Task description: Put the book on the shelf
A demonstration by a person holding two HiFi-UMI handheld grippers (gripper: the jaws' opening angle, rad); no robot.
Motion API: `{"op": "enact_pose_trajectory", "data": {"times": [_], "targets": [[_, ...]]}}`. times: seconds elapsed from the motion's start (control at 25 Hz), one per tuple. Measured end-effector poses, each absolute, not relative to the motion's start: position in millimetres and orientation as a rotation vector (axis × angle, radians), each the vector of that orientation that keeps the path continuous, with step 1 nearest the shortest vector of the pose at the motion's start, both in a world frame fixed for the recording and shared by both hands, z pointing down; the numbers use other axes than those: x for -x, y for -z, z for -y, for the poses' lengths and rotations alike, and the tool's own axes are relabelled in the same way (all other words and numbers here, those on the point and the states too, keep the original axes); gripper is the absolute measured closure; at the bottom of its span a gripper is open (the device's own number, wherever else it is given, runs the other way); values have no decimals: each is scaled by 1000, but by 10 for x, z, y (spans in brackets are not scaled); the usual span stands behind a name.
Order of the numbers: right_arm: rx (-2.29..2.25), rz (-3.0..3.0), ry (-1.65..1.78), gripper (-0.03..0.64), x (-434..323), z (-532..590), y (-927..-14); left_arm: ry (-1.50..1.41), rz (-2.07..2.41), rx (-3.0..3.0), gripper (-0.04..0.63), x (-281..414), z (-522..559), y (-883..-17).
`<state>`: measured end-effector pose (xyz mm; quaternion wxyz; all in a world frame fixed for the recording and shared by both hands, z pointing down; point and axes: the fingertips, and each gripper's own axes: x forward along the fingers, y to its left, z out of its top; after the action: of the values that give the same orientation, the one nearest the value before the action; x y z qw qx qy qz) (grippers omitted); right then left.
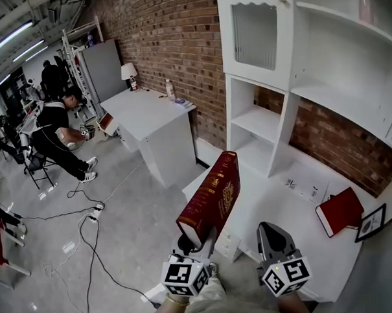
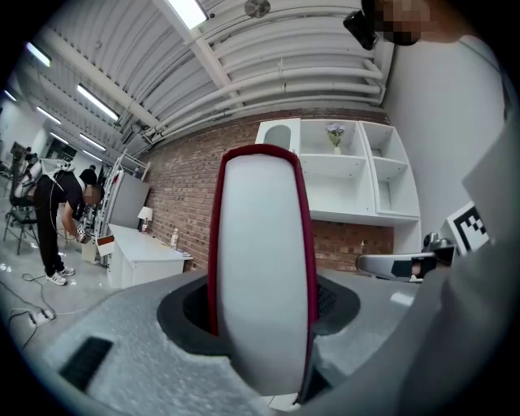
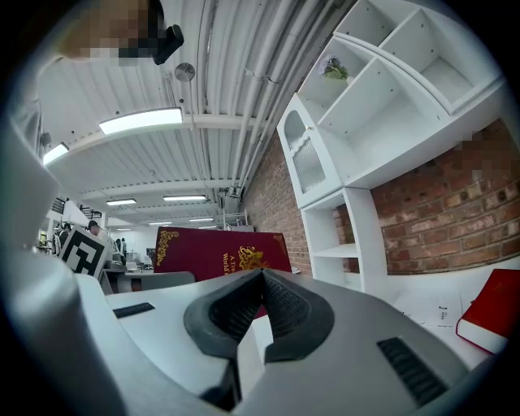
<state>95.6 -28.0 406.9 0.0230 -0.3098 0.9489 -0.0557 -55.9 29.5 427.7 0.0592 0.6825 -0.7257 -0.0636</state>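
- Your left gripper (image 1: 198, 242) is clamped on the lower end of a maroon book (image 1: 211, 197). The jaws press on its two covers, with the white page edge facing the gripper's camera.
- The book is in the air over the near edge of the white desk (image 1: 276, 204). It tilts up and away from you, its gold-printed cover turned toward your right gripper.
- Your right gripper (image 1: 272, 237) is just beside the left one, with its jaws together and nothing between them.
- A second red book (image 1: 340, 210) lies flat on the desk to your right, next to a small framed picture (image 1: 371, 222). A printed sheet (image 1: 306, 182) lies a little further back.
- The white shelf unit (image 1: 259, 124) stands on the desk against the brick wall (image 1: 171, 43).
- Further off there is a white cabinet (image 1: 149, 119) with a lamp (image 1: 129, 72) on it, cables (image 1: 88, 222) on the floor, and a person (image 1: 55, 129) bending over.
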Motion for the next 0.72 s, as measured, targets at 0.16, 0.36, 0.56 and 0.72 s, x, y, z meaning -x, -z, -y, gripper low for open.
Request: {"op": "enact_pose_trajectory", "data": {"times": [0.16, 0.36, 0.56, 0.72], "targets": [[952, -2950, 163, 611, -855, 395, -4039, 199, 2194, -2067, 360, 640, -169, -4280], [958, -2952, 160, 611, -735, 582, -4033, 201, 2168, -2067, 360, 729, 29, -4269], [966, -2946, 154, 611, -604, 764, -3977, 206, 2162, -2073, 360, 866, 221, -4211], [992, -2934, 174, 611, -497, 906, -3948, 194, 2144, -2065, 360, 976, 367, -4140]]}}
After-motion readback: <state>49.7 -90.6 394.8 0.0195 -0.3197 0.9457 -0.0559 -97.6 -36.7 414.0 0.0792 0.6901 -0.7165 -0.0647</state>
